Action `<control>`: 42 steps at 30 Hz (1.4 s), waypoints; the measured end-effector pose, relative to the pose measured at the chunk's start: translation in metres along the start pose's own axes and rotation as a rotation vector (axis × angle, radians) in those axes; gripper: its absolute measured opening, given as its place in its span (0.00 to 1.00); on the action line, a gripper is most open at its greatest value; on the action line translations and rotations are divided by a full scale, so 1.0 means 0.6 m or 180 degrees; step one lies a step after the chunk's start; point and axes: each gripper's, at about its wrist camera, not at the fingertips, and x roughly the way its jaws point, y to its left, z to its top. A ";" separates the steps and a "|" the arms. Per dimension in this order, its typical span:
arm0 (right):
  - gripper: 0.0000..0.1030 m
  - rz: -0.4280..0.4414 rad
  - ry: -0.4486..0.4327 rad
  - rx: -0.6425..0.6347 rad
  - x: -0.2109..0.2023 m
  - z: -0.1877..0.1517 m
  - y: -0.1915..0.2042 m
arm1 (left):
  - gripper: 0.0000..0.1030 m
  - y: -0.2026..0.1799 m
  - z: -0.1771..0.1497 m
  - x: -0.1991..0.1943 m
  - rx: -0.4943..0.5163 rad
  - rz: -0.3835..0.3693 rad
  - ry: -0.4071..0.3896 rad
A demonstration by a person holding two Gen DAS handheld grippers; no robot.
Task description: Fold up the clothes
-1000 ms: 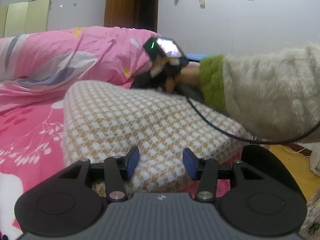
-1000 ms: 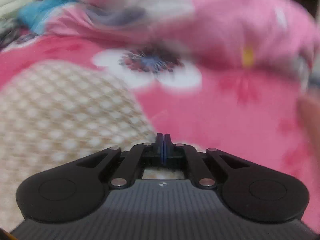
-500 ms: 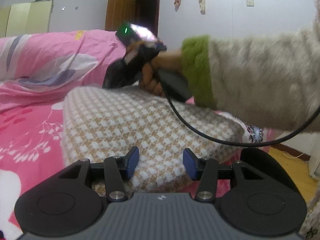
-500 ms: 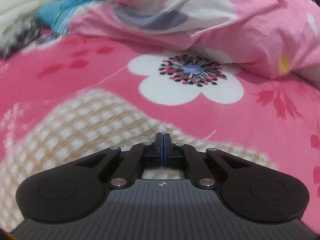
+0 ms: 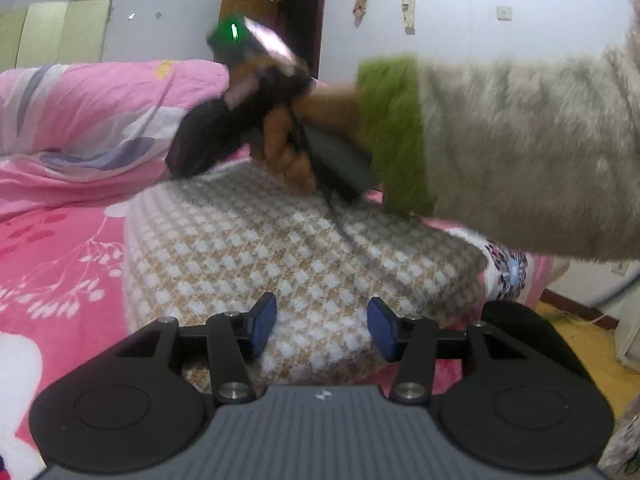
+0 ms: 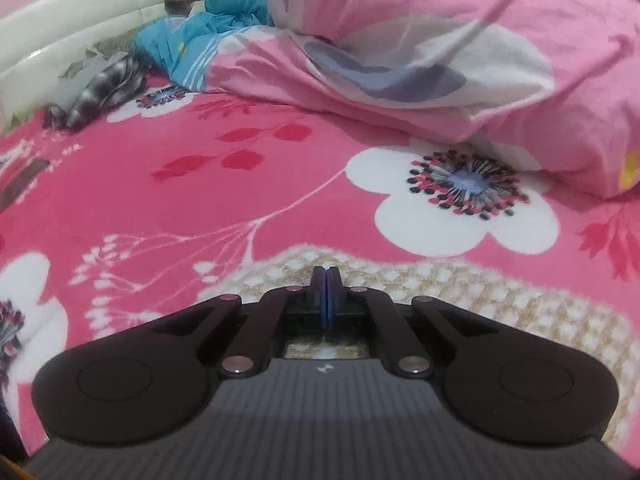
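Bed covered by a pink floral sheet [image 6: 240, 208]. A folded tan-and-white checked garment [image 5: 280, 256] lies flat on the sheet near the bed's edge. Behind it rests a bunched pink quilt [image 6: 440, 52]; blue patterned bedding [image 6: 208, 36] and a dark striped cloth [image 6: 104, 84] lie by the headboard [image 6: 72, 28].

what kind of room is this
Most likely a bedroom in a home: a bed with a pink flowered sheet, a bunched pink quilt on it, a wooden door and a pale wardrobe along the wall.
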 end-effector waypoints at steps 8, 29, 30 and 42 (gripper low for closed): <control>0.00 0.0126 0.0051 -0.0086 0.047 -0.003 0.016 | 0.49 0.000 0.002 -0.002 -0.0021 0.0025 0.0009; 0.02 0.0183 0.0011 -0.0343 -0.153 -0.088 0.070 | 0.50 -0.007 0.001 0.005 -0.0053 0.0020 0.0152; 0.01 0.0088 0.0106 -0.0406 -0.115 -0.121 0.071 | 0.50 -0.008 0.001 0.006 -0.0040 0.0024 0.0166; 0.01 0.0489 -0.0206 -0.0377 -0.146 -0.187 0.102 | 0.50 -0.022 -0.005 0.012 0.0129 0.0079 0.0239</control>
